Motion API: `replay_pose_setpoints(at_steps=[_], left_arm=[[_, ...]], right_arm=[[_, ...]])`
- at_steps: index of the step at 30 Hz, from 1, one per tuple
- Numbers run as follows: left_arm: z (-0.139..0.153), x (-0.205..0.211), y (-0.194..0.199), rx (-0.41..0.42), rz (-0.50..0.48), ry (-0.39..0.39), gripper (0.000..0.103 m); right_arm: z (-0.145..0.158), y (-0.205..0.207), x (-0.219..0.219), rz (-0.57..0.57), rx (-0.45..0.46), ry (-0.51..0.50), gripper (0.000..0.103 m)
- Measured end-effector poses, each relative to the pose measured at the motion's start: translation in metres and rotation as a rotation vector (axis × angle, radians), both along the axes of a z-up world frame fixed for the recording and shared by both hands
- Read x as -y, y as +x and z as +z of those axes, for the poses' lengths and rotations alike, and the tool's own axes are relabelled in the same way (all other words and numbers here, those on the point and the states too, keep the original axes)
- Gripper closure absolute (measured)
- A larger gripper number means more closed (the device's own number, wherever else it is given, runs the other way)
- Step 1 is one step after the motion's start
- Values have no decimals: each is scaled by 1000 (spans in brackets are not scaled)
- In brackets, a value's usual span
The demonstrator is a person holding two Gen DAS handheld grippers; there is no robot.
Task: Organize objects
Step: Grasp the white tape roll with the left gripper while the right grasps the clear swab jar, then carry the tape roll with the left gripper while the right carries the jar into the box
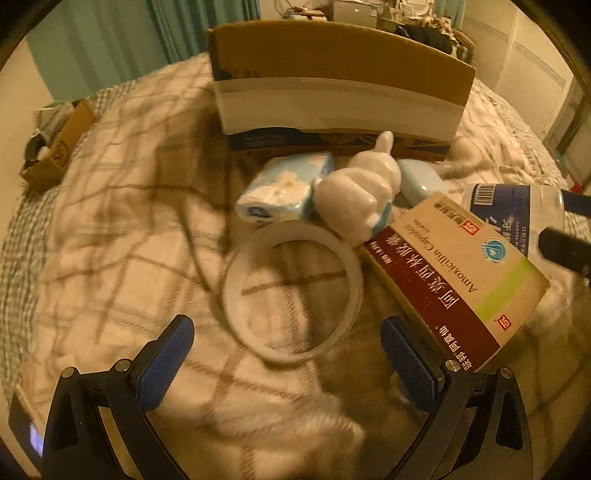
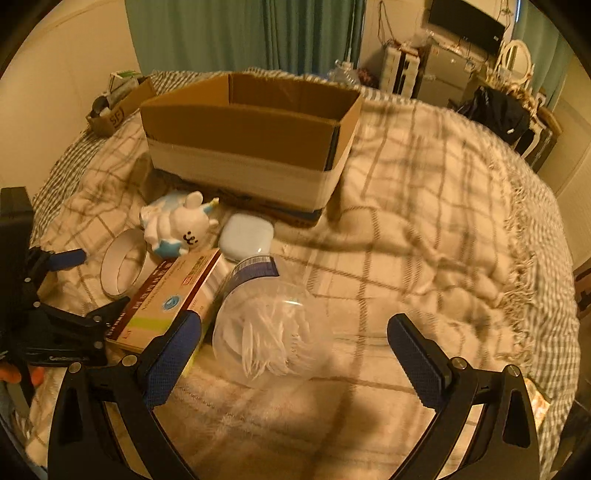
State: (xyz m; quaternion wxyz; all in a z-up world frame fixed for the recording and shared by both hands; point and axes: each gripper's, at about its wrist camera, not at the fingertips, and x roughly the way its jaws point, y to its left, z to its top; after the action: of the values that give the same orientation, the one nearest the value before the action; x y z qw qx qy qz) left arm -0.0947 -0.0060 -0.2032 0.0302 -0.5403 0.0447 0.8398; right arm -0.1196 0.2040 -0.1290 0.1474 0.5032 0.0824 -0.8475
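An open cardboard box stands on the plaid blanket. In front of it lie a white tape roll, a white animal figurine, a tissue pack, a pale blue case, an amoxicillin box and a clear plastic bottle on its side. My left gripper is open, just short of the tape roll. My right gripper is open, its jaws either side of the bottle's base.
A small cardboard box with clutter sits at the bed's far left edge. Green curtains hang behind. Furniture and a dark bag stand at the far right. The left gripper shows at the right wrist view's left edge.
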Motion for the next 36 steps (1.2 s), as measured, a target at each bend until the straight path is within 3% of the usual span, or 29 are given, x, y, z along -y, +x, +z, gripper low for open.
replay_pose_setpoints(at_steps=[6, 9, 11, 12, 18, 24, 36], left_arm=[[-14, 5, -12, 65, -8, 65, 0], [-20, 8, -15, 92, -15, 97, 0], [-22, 9, -16, 98, -24, 116, 0], [-23, 10, -17, 101, -26, 130, 1], [-17, 9, -10, 92, -56, 158, 22], [-6, 12, -5, 63, -57, 136, 22], [71, 13, 28, -116, -42, 151, 22]], right_arm=[[-13, -11, 7, 19, 42, -12, 7], [-18, -17, 10, 25, 60, -15, 19], [-20, -20, 13, 29, 69, -17, 35], [-22, -20, 15, 32, 72, -9, 36], [-14, -17, 16, 36, 52, -1, 37], [8, -3, 15, 30, 2, 18, 40], [71, 43, 17, 55, -125, 54, 40]])
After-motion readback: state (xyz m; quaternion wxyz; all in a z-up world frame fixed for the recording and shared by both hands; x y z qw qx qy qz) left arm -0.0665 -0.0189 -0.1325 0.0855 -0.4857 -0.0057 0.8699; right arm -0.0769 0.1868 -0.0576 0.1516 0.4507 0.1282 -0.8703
